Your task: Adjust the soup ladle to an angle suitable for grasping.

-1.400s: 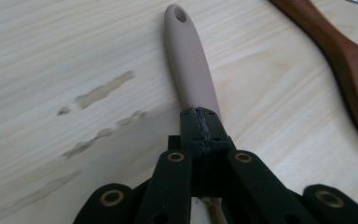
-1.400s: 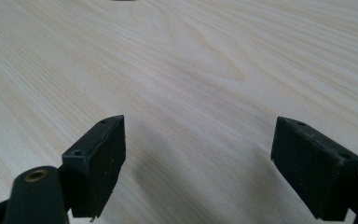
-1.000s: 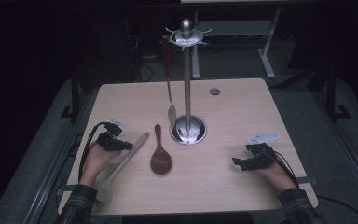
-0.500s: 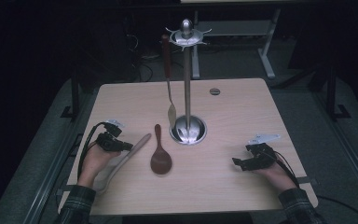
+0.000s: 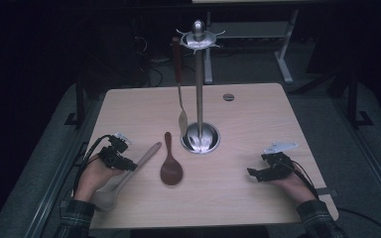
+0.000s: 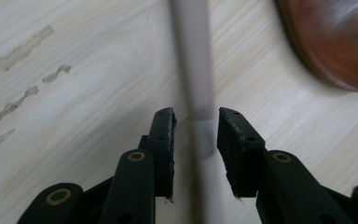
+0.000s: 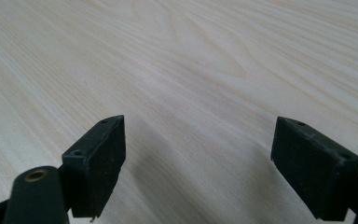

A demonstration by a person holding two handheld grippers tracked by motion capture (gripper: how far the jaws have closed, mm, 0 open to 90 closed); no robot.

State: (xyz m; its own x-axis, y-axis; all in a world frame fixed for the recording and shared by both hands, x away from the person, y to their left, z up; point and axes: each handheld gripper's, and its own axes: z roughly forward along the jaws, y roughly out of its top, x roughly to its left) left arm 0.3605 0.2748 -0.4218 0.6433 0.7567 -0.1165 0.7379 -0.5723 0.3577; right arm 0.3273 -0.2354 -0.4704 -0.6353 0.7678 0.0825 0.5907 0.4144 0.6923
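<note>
A pale wooden spoon (image 5: 146, 153) lies slanted on the table's left side, its bowl near the person's left hand. My left gripper (image 5: 127, 164) straddles its handle (image 6: 193, 70). The jaws have just been opening, and a small gap shows between each pad and the handle. My left gripper (image 6: 196, 121) is therefore open, with the handle lying between its jaws. A dark wooden spoon (image 5: 170, 168) lies just to the right, and its bowl (image 6: 335, 42) shows in the left gripper view. My right gripper (image 5: 258, 173) rests open on the table's right side, over bare wood (image 7: 198, 154).
A tall metal utensil stand (image 5: 198, 99) rises from a round base (image 5: 201, 139) at the table's middle. A brown-handled metal utensil (image 5: 178, 84) hangs from its top ring. A small round cap (image 5: 228, 97) sits in the tabletop at the back.
The left gripper's jaws have parted around the pale spoon's handle. Both hands and both spoons stay where they were.
</note>
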